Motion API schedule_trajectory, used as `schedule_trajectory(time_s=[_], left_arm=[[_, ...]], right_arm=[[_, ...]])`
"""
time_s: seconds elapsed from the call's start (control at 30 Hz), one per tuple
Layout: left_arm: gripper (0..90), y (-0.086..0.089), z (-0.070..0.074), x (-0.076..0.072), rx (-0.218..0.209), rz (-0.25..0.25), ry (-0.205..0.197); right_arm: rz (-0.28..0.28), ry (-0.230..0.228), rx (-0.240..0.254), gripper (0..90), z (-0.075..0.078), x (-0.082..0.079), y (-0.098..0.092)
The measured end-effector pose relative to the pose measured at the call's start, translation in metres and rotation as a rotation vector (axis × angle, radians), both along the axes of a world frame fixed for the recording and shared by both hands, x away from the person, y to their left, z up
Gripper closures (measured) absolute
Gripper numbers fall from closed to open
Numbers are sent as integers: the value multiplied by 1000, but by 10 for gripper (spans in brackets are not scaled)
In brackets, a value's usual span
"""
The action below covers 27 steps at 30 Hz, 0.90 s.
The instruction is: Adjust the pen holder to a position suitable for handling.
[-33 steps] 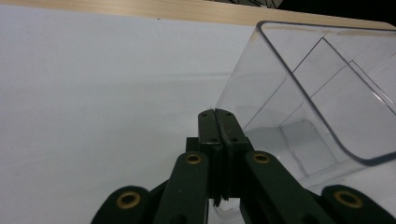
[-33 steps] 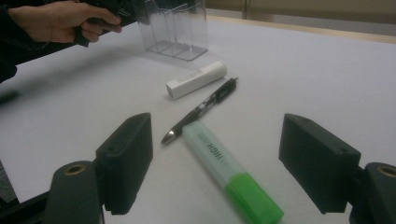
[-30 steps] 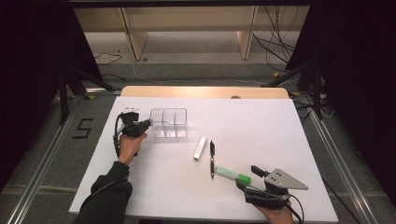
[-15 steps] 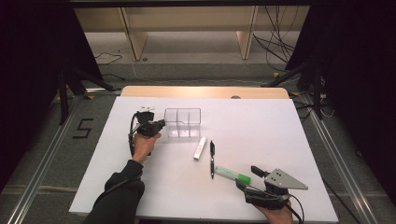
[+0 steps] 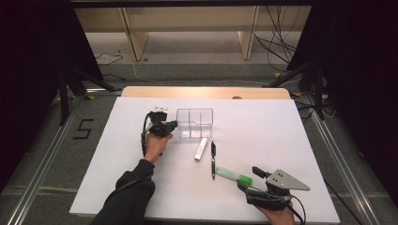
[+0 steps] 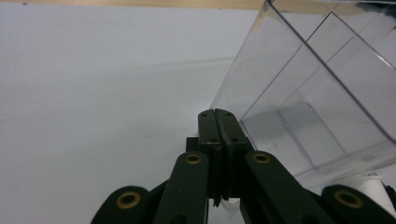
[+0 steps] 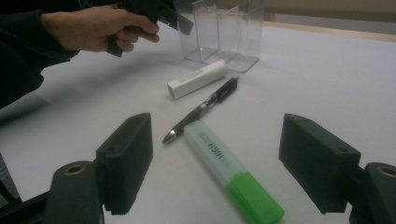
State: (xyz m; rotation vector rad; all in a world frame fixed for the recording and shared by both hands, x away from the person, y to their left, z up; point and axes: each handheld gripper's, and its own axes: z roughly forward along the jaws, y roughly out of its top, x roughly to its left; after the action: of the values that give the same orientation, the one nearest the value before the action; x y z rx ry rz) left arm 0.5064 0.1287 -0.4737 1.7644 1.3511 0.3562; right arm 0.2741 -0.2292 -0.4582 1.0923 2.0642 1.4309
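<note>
Left gripper (image 6: 218, 116): jaws pressed together, tips against the clear organizer (image 6: 308, 93) wall, apparently to nudge it. Right gripper (image 7: 215, 163): jaws spread, highlighter (image 7: 231, 172) between them, ready for pickup; pen (image 7: 203, 109) just beyond.

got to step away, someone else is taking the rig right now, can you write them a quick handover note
Left gripper: jaws shut, empty, at the left wall of the clear organiser, which has been pushed rightward over the last second.
Right gripper: jaws open, empty, on either side of the green highlighter.
On the table: white tube, black pen and highlighter, below the organiser.
Done: nothing is in the organiser.
Left: probably all three items go in.
</note>
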Motion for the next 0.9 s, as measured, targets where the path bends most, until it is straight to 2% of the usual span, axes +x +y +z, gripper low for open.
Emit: schedule_trajectory(time_s=[0.4, 0.6, 0.83, 0.9], left_arm=[[894, -28, 2, 2, 11, -47, 0], [894, -38, 3, 2, -1, -57, 2], [892, -43, 3, 2, -1, -72, 1], [891, -42, 4, 1, -16, -66, 1]], right_arm=[[1, -3, 2, 268, 0, 0, -1], [2, -3, 0, 268, 0, -1, -1], [5, -1, -2, 268, 0, -1, -1], [5, -1, -2, 268, 0, -1, -1]])
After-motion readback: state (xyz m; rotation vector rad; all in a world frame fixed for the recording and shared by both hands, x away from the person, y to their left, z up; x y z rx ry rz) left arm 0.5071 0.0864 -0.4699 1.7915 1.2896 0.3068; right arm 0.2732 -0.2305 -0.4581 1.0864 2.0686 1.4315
